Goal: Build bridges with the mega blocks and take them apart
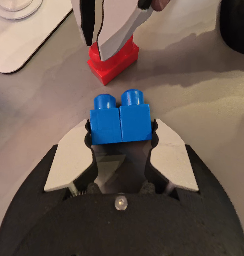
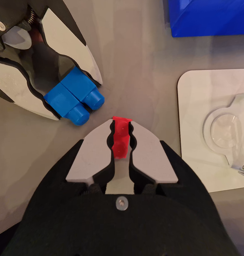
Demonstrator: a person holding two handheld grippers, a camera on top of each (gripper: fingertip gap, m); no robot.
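Two blue one-stud blocks (image 1: 120, 124) stand side by side between the pads of my left gripper (image 1: 120, 130), studs pointing forward. Both pads touch their outer sides, so the gripper is shut on the pair. The right wrist view shows the same grasp on these blocks (image 2: 71, 94) at upper left, low over the grey table (image 1: 187, 97). My right gripper (image 2: 121, 130) is shut on a red two-stud block (image 2: 120, 133), its pads clamped on the studs. In the left wrist view that red block (image 1: 118, 66) rests on the table just beyond the blue pair, with the right gripper (image 1: 96, 48) coming down on it from above.
A white mat (image 2: 201, 97) carrying a clear plastic holder (image 2: 226, 133) lies to the right of the red block; the mat also shows at upper left in the left wrist view (image 1: 14, 41). A large blue box (image 2: 208, 18) stands at the far right. A dark object (image 1: 236, 27) sits at the edge. My right fingertips sit around 8 cm from my left ones.
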